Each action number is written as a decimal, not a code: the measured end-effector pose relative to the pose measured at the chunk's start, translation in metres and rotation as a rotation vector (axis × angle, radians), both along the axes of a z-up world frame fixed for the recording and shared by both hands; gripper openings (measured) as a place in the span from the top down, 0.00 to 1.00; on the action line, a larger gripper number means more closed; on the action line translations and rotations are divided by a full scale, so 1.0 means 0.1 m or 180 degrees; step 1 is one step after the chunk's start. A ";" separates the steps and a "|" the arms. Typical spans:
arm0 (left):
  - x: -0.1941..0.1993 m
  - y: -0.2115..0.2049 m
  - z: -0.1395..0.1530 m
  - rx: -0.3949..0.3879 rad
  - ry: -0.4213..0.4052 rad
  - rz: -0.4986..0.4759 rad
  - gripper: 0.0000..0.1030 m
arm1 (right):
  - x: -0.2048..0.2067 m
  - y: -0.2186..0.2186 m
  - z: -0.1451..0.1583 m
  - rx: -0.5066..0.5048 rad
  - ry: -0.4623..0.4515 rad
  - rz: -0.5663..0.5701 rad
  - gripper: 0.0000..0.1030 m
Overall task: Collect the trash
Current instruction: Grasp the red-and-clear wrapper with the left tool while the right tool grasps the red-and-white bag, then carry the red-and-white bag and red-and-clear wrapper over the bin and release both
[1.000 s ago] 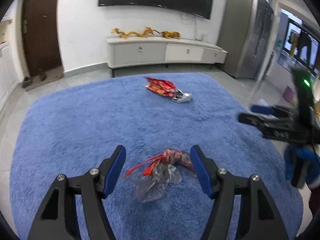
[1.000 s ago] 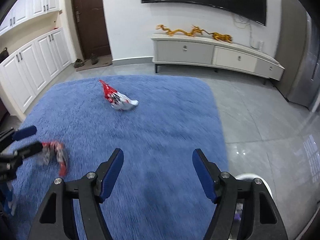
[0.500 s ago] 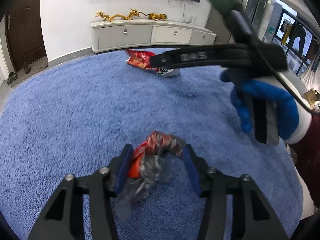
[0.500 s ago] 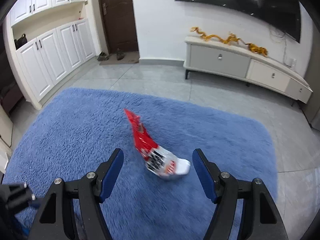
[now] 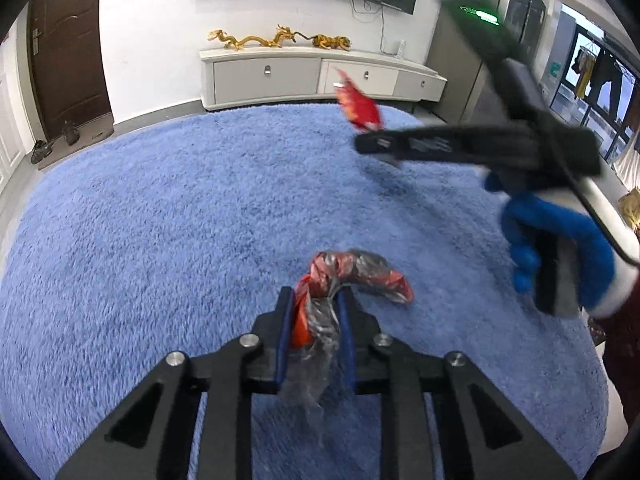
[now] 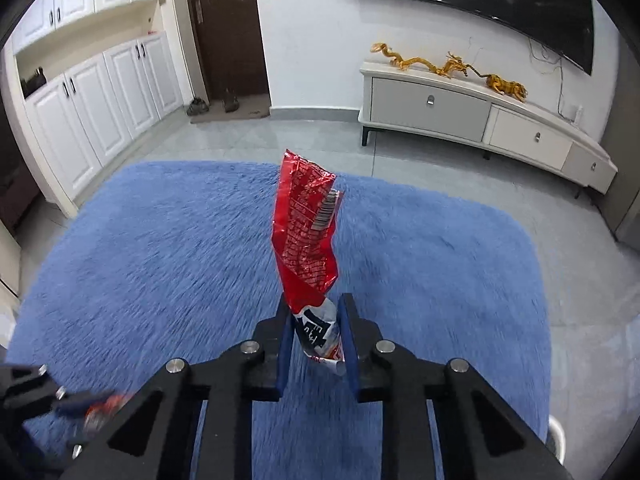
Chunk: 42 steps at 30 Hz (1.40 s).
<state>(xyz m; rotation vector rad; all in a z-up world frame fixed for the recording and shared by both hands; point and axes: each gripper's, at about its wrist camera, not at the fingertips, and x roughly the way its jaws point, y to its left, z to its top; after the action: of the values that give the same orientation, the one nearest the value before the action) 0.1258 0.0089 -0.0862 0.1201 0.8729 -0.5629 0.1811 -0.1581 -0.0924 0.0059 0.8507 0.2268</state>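
My left gripper (image 5: pixel 314 308) is shut on a crumpled red and clear wrapper (image 5: pixel 352 270), held just above the blue rug (image 5: pixel 160 220). My right gripper (image 6: pixel 314 320) is shut on the white bottom end of a red snack bag (image 6: pixel 306 232), which stands upright above the rug (image 6: pixel 160 240). In the left wrist view the right gripper (image 5: pixel 372 142) reaches in from the right in a blue-gloved hand, with the red bag (image 5: pixel 360 108) sticking up from it. The left gripper (image 6: pixel 76 402) shows blurred at the lower left of the right wrist view.
A white TV cabinet (image 5: pixel 320 76) with gold dragon figures stands against the far wall under a dark TV. White cupboards (image 6: pixel 80 112) and a brown door (image 6: pixel 224 28) are to the left. Grey tile floor (image 6: pixel 580 248) surrounds the rug. A white rim (image 6: pixel 558 436) shows at lower right.
My left gripper closed on the crumpled wrapper and lifted it. My right gripper moved to the snack bag, closed on its end and raised it off the rug.
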 end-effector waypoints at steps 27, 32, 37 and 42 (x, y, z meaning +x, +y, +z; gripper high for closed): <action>-0.93 -0.91 0.67 0.0128 -0.0361 -0.0545 0.86 | -2.44 -1.79 0.21 0.0523 -0.0128 -0.1402 0.80; -0.82 -1.52 0.59 0.0187 -0.0203 -0.0785 0.86 | -2.51 -2.16 -0.01 0.0640 0.0050 -0.1697 0.80; -0.75 -2.21 0.44 0.0236 -0.0001 -0.1034 0.86 | -2.55 -2.58 -0.27 0.0796 0.0199 -0.1985 0.80; -0.69 -2.78 0.30 0.0212 0.0171 -0.1168 0.86 | -2.49 -2.82 -0.44 0.0833 0.0255 -0.2066 0.80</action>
<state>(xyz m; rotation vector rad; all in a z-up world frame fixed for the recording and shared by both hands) 0.0567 -0.2687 -0.0559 0.3315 0.9283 -0.8826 -0.0676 -0.4397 -0.1362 0.5312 0.8521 -0.2760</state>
